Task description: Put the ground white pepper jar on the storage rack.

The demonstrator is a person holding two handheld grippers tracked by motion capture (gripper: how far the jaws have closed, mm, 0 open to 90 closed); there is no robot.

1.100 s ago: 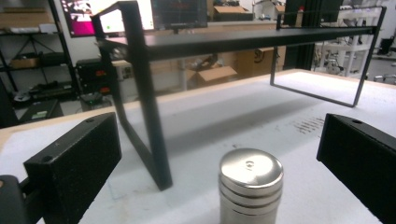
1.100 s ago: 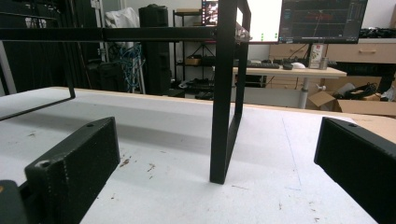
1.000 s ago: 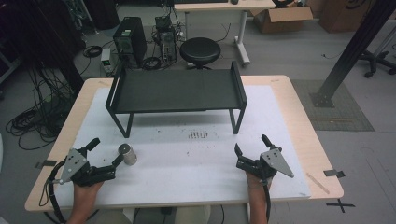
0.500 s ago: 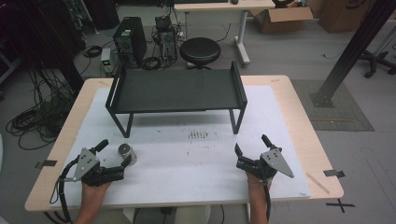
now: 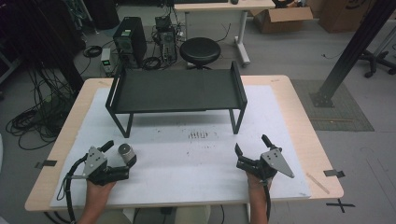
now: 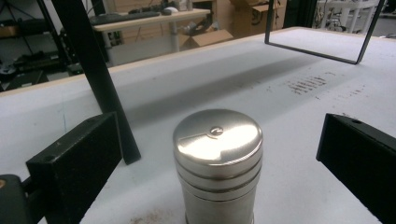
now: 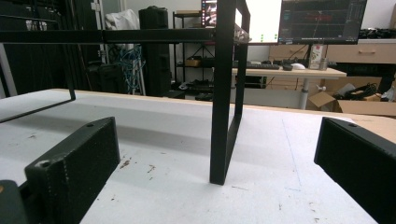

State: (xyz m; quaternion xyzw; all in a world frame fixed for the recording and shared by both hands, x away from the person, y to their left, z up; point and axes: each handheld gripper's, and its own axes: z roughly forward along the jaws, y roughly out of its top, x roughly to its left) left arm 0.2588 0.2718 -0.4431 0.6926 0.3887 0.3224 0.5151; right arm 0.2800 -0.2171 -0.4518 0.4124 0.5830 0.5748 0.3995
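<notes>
A small steel canister with a flat shiny lid stands upright on the white mat at the front left. My left gripper is open, one jaw on each side of the canister and neither touching it. My right gripper stays open at the front right with nothing between its jaws, facing the rack's right front leg. A low black metal rack stands across the back of the mat, its top bare.
The rack's left front leg rises just beyond the left jaw. Dark smudges mark the mat's middle. Past the table's far edge are a black stool, a computer tower and cables on the floor.
My left gripper has slid right and turned toward the canister, which now sits between its open jaws. The canister and my right gripper have not moved.
</notes>
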